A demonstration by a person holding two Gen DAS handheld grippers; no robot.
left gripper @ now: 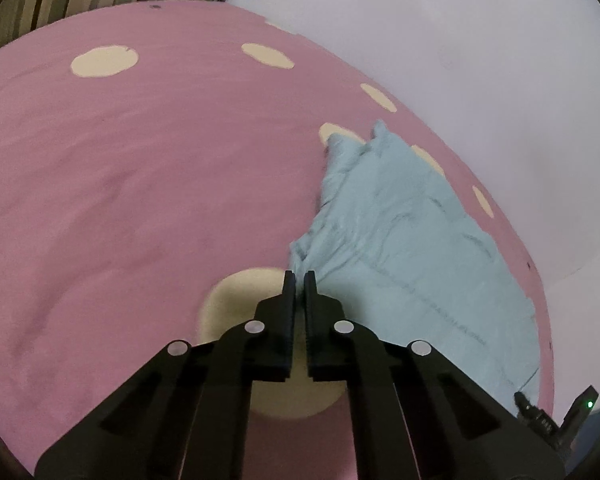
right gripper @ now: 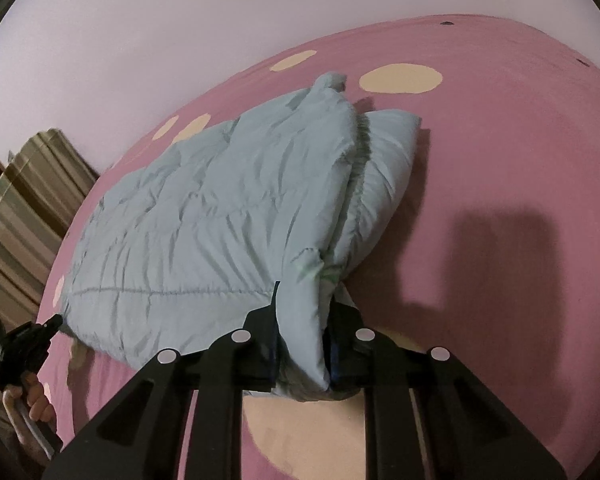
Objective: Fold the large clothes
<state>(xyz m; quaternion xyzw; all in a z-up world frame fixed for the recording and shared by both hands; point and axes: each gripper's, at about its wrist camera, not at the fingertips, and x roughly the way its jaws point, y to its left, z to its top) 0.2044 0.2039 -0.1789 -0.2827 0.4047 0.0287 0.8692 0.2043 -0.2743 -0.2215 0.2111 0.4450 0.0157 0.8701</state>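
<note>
Pale blue padded jacket [right gripper: 220,216] lies on the pink spotted sheet [right gripper: 500,140], near the wall side. Right gripper [right gripper: 304,316] clamped on a thick fold at the near corner. Left gripper [left gripper: 299,280] pinched together at the jacket's other near corner; cloth between the tips, seemingly. Puffy, light, slick shell: likely to slip, so grip seams and hems.

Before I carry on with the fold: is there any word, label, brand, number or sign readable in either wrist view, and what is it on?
None can be read.
Pale blue quilted padded garment: no tag, logo or print visible.
Pink bed cover with cream dots: pattern only, no text.
Small light marks on the black device at the lower right edge of the left wrist view: too small and blurred to read.
</note>
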